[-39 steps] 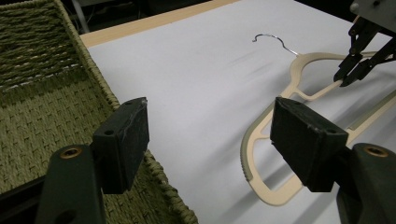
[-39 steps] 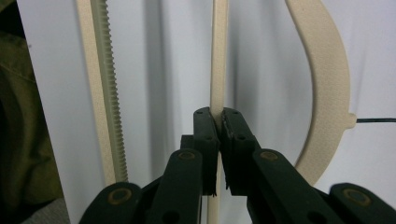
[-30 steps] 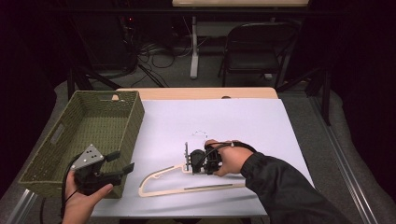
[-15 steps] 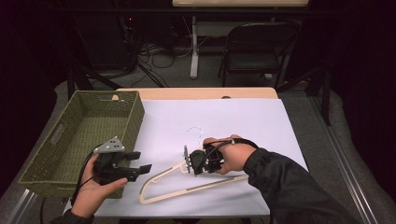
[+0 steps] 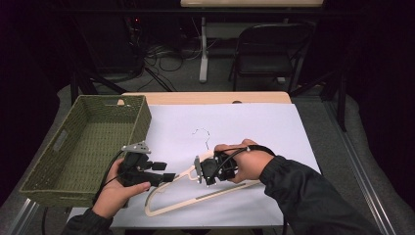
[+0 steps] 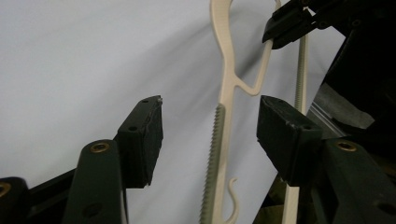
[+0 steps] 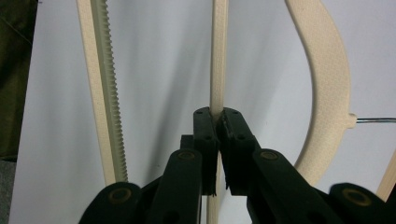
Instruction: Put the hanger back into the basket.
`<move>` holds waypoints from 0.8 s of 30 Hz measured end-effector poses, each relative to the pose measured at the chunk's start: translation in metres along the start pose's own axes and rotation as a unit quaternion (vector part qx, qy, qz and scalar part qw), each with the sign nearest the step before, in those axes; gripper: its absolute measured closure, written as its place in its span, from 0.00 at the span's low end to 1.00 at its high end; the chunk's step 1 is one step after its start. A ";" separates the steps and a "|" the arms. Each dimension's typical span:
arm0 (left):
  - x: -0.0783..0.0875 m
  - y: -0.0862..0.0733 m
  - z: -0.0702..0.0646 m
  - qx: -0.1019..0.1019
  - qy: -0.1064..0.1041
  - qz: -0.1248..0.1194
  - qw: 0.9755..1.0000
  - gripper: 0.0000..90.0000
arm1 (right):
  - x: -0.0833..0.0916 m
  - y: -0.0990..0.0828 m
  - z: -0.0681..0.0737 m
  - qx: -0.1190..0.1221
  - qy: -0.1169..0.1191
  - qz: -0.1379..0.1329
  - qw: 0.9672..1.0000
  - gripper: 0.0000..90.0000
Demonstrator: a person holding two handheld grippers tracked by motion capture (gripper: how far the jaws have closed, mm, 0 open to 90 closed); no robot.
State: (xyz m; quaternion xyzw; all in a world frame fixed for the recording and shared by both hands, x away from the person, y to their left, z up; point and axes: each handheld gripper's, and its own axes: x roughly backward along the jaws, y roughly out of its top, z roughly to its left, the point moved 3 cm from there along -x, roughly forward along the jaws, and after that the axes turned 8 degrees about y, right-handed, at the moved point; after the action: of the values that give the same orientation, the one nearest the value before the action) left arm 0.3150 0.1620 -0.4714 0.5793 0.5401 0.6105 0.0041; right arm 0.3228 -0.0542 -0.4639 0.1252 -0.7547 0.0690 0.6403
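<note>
Green woven basket [image 5: 83, 142] at table's left, cream hanger [image 5: 195, 196] on white sheet [image 5: 254, 127], right gripper [image 5: 198, 170] clamped on hanger, left gripper [image 5: 169, 171] jaws apart astride its arm.

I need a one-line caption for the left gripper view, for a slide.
Open left claw straddling the cream hanger arm over the white table cover.

Cream plastic hanger [image 5: 205, 193] with metal hook [image 5: 201, 135], lying flat on white table cover
</note>
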 end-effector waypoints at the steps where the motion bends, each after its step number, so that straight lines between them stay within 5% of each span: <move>1: -0.003 0.001 -0.001 0.001 -0.004 0.005 1.000 0.47 | 0.000 0.000 0.000 0.000 0.000 -0.002 1.000 0.95; 10: -0.030 0.010 -0.005 0.006 -0.041 0.038 0.998 0.53 | -0.002 0.005 0.000 0.012 -0.008 -0.003 1.000 0.95; 24: -0.036 0.015 -0.011 0.005 -0.066 0.046 0.997 0.57 | 0.001 0.006 0.002 0.036 -0.052 -0.010 0.998 0.95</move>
State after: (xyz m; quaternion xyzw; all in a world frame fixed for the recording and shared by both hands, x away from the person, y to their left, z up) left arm 0.3283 0.1264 -0.4843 0.6424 0.5144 0.5680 0.0090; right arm 0.3189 -0.0487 -0.4626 0.1594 -0.7830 0.0825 0.5956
